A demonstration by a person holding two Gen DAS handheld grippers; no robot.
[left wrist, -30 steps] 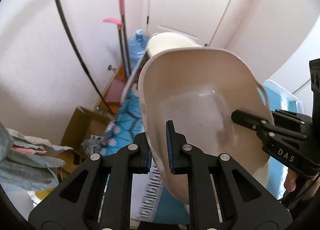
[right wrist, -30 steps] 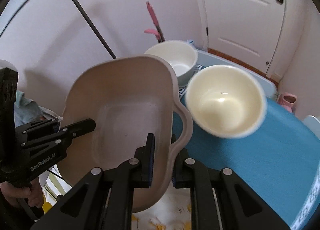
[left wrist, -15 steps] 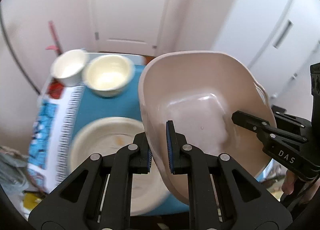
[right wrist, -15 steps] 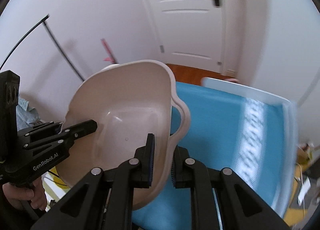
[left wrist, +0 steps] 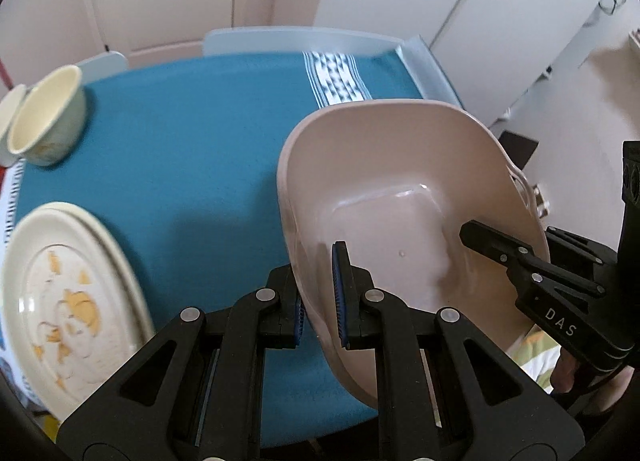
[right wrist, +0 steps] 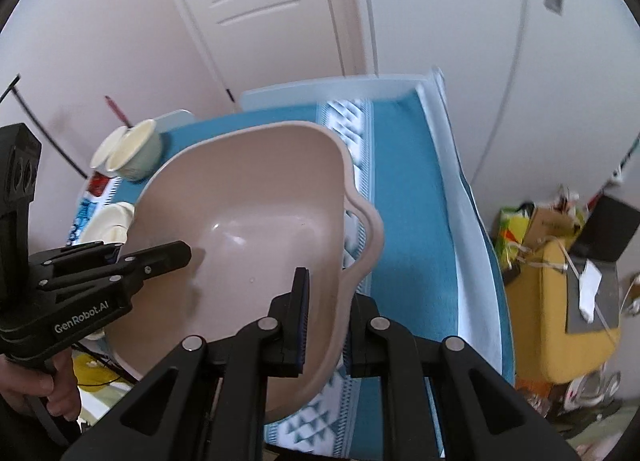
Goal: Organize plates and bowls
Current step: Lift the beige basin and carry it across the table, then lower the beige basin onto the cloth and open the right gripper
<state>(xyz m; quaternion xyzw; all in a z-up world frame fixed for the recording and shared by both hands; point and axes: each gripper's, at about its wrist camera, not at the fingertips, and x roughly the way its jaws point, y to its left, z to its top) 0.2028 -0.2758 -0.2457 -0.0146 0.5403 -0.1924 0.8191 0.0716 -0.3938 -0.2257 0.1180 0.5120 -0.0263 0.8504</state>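
Fingers of the left gripper pinch one rim of the pink basin; the right gripper pinches the opposite rim. Both angle steeply down, holding it tilted above the blue bench.

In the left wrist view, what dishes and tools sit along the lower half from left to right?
Stacked patterned plates → left hand-held gripper, shut on the near rim of the pink plastic basin → right hand-held gripper, gripping the basin's far side.
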